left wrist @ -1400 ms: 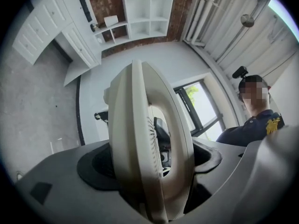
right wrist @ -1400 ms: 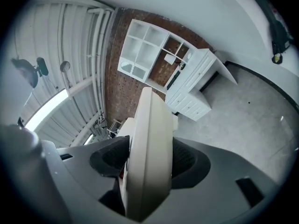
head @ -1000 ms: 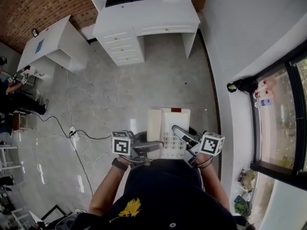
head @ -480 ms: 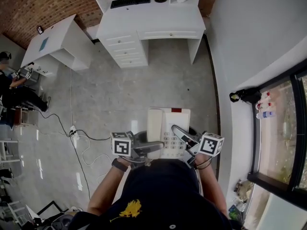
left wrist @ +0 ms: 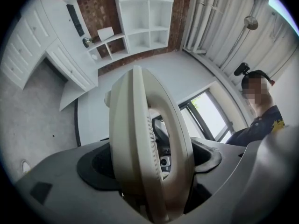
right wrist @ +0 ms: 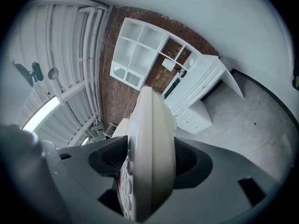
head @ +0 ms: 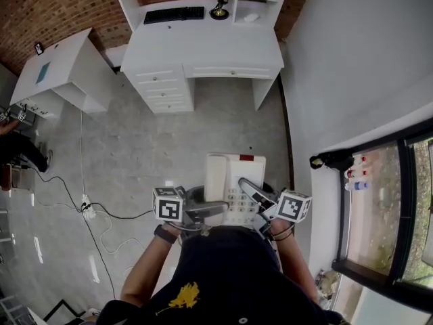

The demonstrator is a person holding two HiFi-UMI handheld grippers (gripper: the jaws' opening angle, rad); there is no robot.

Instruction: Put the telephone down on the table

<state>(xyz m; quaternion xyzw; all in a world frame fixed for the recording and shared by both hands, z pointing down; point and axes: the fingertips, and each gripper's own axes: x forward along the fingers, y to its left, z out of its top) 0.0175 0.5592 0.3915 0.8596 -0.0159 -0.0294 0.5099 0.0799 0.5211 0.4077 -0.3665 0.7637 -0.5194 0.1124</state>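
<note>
Left gripper (head: pixel 215 208) and right gripper (head: pixel 249 189): each is clamped on a side edge of the telephone (head: pixel 226 171), jaws spread wide across its body. The set hangs level between them, above the floor (head: pixel 169 134). Ahead, the white desk (head: pixel 216 42) stands nearer than a second ago, with the hold unchanged. Judgement: carry under way, set-down not begun.

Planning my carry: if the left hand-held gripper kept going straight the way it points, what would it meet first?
The telephone clamped in its jaws; beyond that, probably the right hand-held gripper opposite.
</note>
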